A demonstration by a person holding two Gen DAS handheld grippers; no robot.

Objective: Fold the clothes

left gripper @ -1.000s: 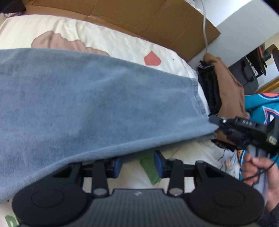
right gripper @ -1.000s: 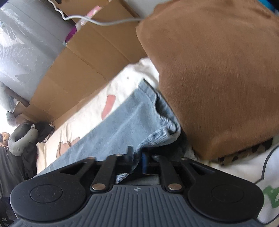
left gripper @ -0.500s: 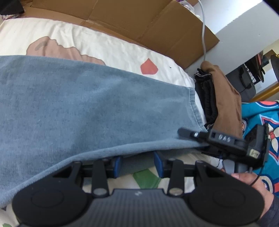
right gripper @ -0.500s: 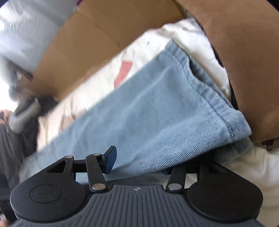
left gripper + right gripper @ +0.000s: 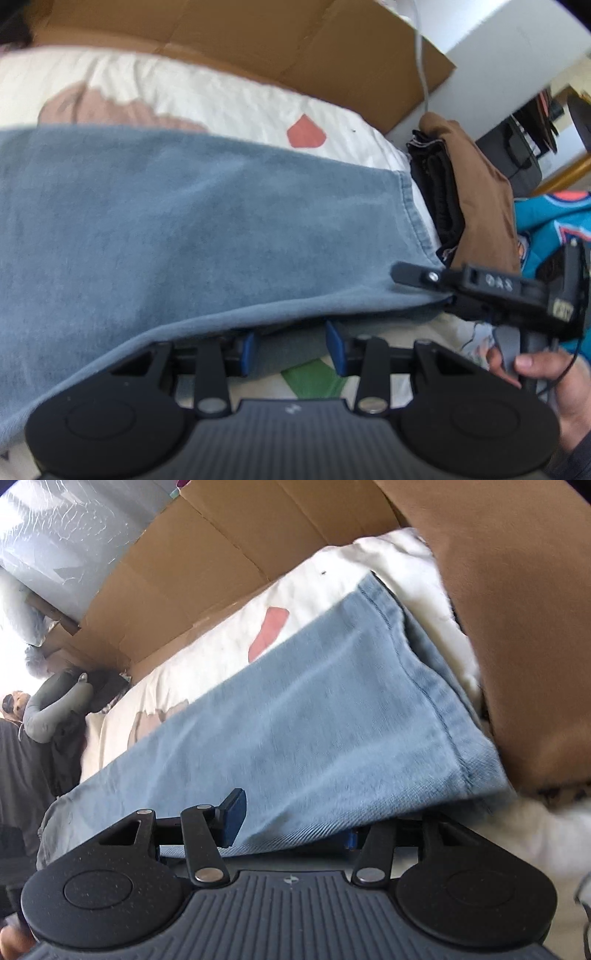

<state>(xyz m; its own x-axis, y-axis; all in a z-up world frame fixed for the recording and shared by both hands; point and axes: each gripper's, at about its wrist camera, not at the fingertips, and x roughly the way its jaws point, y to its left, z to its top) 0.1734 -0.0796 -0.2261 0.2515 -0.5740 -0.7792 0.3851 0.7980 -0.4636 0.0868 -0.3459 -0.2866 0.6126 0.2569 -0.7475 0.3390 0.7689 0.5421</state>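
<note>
The jeans [image 5: 192,229] are lying stretched across the bed [image 5: 221,99], on a cream sheet printed with a red patch [image 5: 306,131] and a pinkish-brown patch [image 5: 110,110]. Their hemmed end is pointing toward a stack of folded clothes at the bed's edge: a brown garment [image 5: 480,199] sitting on a black one [image 5: 439,184]. The hem is lying just beside that stack; whether it is touching cannot be told.

The left gripper [image 5: 290,349] is sitting at the near edge of the jeans with its blue pads [image 5: 246,352] spread apart. The denim edge is draping over the fingers' tips, and a lower layer of cloth is showing in the gap between them, but the pads are not pressing on it.

The right gripper [image 5: 291,829] is also released, its jaws standing wide. Its left pad [image 5: 232,819] is showing clear against the denim, while its right finger is mostly hidden under the jeans' lower corner. In the left wrist view, that right gripper [image 5: 424,277] is reaching in at the hem corner, one finger lying over the cloth, and a hand [image 5: 539,373] is holding its handle.

Flattened cardboard [image 5: 229,565] is leaning along the far side of the bed. A teal printed garment [image 5: 546,218] is lying beyond the brown one.
</note>
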